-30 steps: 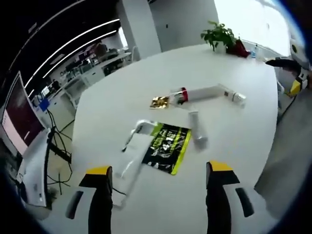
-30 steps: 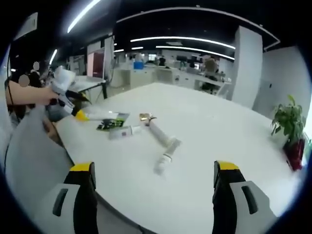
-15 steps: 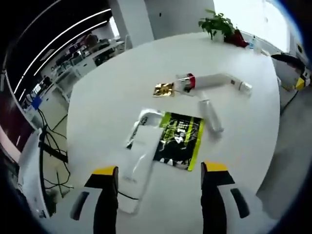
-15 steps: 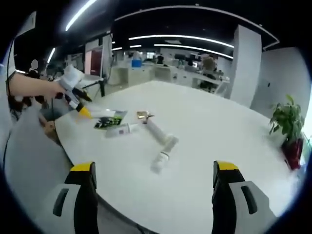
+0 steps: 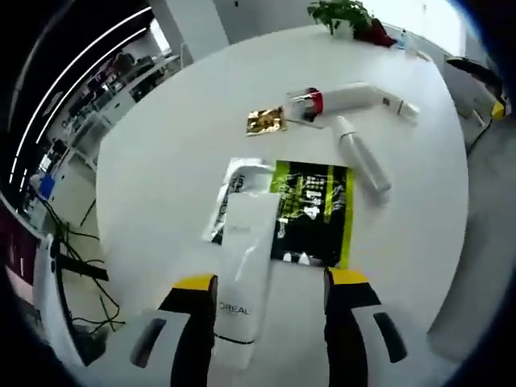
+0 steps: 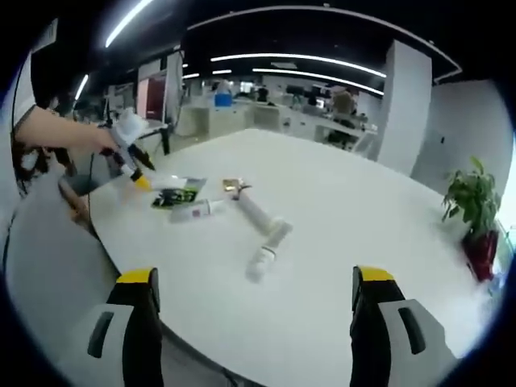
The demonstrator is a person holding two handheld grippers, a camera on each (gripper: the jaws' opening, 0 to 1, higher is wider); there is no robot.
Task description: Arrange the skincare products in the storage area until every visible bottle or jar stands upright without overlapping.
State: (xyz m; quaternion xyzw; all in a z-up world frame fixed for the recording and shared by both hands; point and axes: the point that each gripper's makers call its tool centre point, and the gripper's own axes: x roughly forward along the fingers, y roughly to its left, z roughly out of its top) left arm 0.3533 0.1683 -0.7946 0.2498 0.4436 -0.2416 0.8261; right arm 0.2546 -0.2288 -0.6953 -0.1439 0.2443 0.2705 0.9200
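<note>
Left gripper view: a round white tabletop carries five skincare items, all lying flat. A white squeeze tube printed "L'OREAL" lies lengthwise between the jaws of the left gripper, its near end level with the yellow tips; the jaws stand apart on either side of it, and contact cannot be made out. The tube's far end overlaps a silver-white sachet and touches a black and lime-green sachet to its right. Farther right lies a slim grey-white bottle; beyond it, a long white tube with a red collar. A small gold foil packet rests just left of the collar. A green potted plant stands at the far edge.

Right gripper view: the right gripper is held wide open over the near tabletop edge, well apart from the items. At far left, a hand holds the left gripper over the sachets.
</note>
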